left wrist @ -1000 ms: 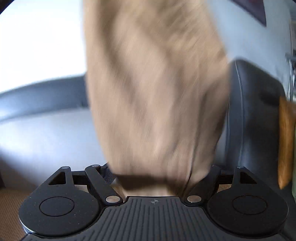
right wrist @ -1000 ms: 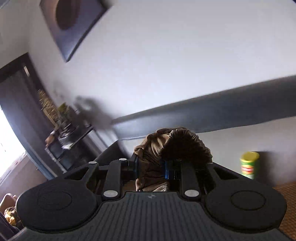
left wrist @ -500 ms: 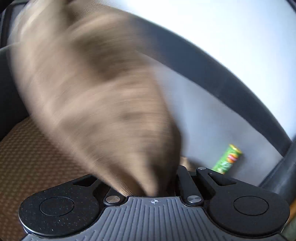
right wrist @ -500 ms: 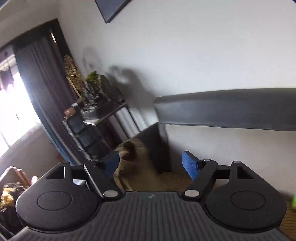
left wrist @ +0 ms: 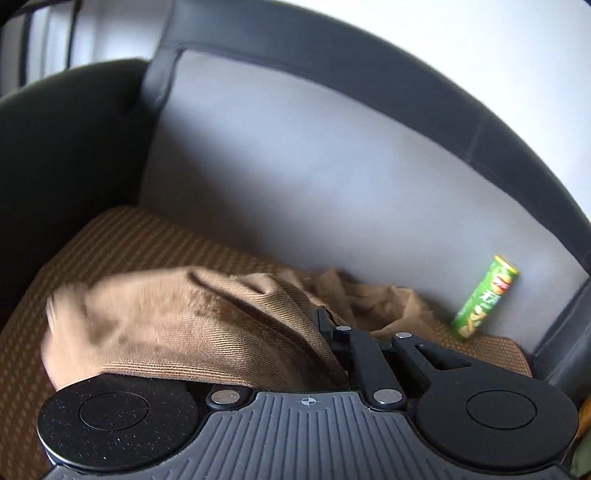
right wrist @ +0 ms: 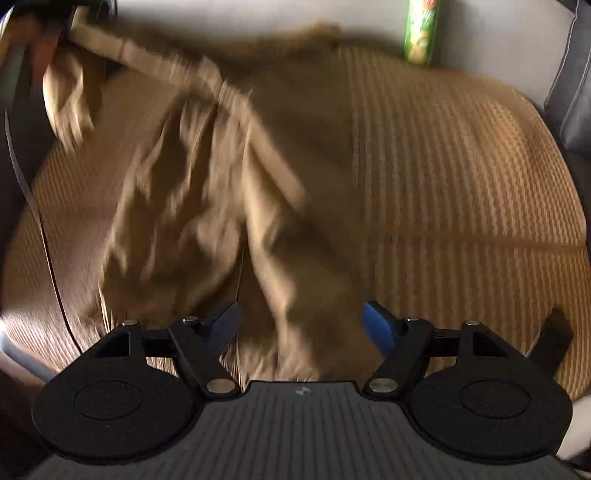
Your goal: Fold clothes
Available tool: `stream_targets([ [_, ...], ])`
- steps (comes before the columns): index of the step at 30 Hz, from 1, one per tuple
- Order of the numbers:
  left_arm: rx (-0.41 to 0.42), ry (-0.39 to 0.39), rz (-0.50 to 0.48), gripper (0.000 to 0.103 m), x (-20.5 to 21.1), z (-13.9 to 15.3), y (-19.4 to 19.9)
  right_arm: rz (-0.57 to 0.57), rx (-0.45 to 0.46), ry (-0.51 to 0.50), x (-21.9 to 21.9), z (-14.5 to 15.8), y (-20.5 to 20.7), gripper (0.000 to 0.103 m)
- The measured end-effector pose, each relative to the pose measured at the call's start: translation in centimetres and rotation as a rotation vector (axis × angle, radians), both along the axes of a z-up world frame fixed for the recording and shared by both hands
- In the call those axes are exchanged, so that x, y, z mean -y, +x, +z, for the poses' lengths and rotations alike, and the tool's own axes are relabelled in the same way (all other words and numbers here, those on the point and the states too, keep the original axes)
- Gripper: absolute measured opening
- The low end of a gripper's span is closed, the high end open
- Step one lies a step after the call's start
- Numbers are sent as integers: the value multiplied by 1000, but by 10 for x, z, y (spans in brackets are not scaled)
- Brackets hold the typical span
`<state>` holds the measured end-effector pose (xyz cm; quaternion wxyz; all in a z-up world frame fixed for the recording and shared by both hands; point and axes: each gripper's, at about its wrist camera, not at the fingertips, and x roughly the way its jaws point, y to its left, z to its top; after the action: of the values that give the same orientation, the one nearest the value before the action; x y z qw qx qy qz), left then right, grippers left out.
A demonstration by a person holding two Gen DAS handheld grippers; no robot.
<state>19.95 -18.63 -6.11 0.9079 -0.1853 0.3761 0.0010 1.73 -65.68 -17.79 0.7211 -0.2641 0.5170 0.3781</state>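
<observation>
A tan corduroy garment (left wrist: 177, 317) lies crumpled on the sofa's woven seat mat (left wrist: 147, 240). My left gripper (left wrist: 321, 321) is shut on a fold of it, and cloth drapes over the left finger and hides it. In the right wrist view the same garment (right wrist: 207, 192) is blurred and spreads from the top left corner down to the gripper. My right gripper (right wrist: 301, 321) points steeply down over it. Its jaws stand open, and the blue pads (right wrist: 376, 325) are wide apart and do not press on the cloth below the gap.
A green snack can (left wrist: 484, 302) stands on the mat against the grey backrest (left wrist: 295, 166); it also shows in the right wrist view (right wrist: 421, 29). A dark armrest (left wrist: 74, 147) bounds the seat on the left. Bare mat (right wrist: 461, 166) extends right of the garment.
The left gripper closed on the garment and swung it down onto the seat. The right gripper let go of the cloth, opened wide, then dropped and tilted down over the seat.
</observation>
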Motion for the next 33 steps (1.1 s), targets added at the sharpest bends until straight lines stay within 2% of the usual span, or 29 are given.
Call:
stream_targets([
  [2,14,0,-13,1,1,9,15,85,97,-38,-4,-8,-15,80],
  [4,28,-6,-28,1,4,17,23,73,102,-65,-6,-15,-8,76],
  [5,37,-5,-40,1,6,22,25,63,100,-78,-6,-18,-4,45],
  [6,46,-3,-52,1,7,28,26,52,98,-91,-7,-21,0,29],
  [7,60,3,-63,1,8,34,25,42,97,-104,-7,-24,5,27],
  [8,83,15,-73,1,8,41,24,12,58,-66,-6,-18,11,25],
  [11,130,54,-63,1,-6,51,23,38,-70,77,-9,12,19,24],
  [14,119,84,-27,1,-25,41,29,126,-181,152,-25,12,15,24],
  [17,71,129,1,1,-43,13,34,176,-253,153,-48,-19,6,25],
  [19,26,140,35,1,-55,-11,37,217,-281,117,-66,-45,-6,26],
  [22,-50,129,82,1,-72,-42,40,239,-285,79,-84,-79,-13,38],
  [24,-95,116,109,2,-81,-59,40,248,-276,92,-87,-83,-12,42],
  [26,-102,88,119,2,-87,-61,34,265,-287,90,-83,-74,-9,48],
  [28,-92,80,113,2,-88,-57,29,253,-358,135,-75,-48,2,60],
  [30,-86,73,106,2,-90,-54,28,214,-420,215,-65,-19,19,60],
  [33,-83,64,102,2,-94,-55,28,171,-318,315,-68,21,56,60],
])
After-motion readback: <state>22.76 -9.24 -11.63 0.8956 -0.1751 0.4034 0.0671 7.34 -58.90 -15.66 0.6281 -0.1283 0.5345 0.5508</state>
